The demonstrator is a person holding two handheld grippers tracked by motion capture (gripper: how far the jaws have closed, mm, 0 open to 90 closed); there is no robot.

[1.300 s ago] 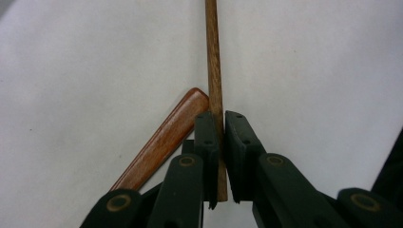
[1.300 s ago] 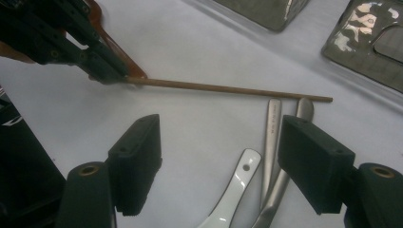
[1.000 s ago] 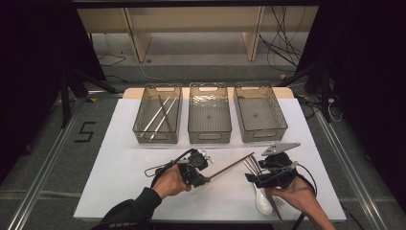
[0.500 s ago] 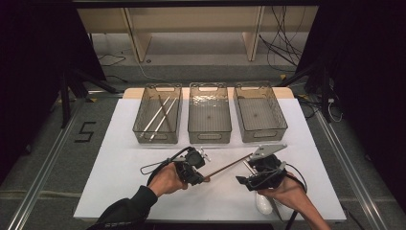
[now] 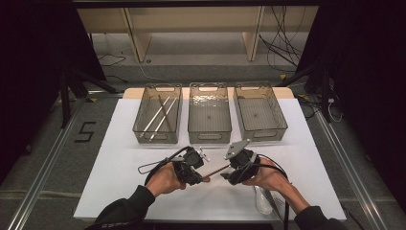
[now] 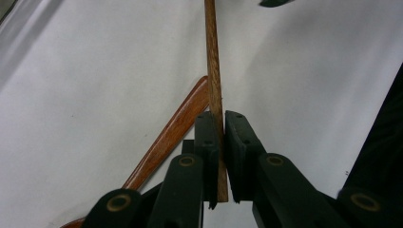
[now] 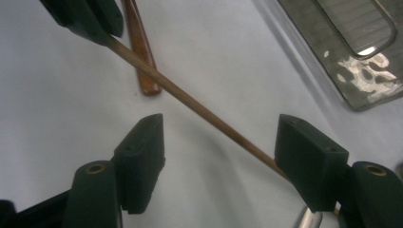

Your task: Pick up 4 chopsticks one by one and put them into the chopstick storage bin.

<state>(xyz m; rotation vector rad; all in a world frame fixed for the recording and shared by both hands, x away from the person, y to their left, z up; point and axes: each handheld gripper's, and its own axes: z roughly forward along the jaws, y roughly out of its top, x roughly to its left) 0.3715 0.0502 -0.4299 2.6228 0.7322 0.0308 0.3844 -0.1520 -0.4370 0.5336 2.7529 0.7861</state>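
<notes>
Now I'm pinching one wooden stick (image 6: 213, 71) in my left gripper (image 6: 222, 142); my right gripper (image 7: 218, 142) is spread and has just been closing around it, three bins (image 5: 209, 114) sitting at twelve o'clock.

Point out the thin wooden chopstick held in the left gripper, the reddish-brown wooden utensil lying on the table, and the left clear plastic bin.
Thin wooden chopstick (image 6: 213, 71), left gripper view, mid-shaft.
Reddish-brown wooden utensil (image 6: 172, 133), left gripper view, handle.
Left clear plastic bin (image 5: 158, 137), high view, near rim.

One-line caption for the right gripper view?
Open right gripper straddles a thin wooden chopstick held by the left gripper above the white table.
</notes>
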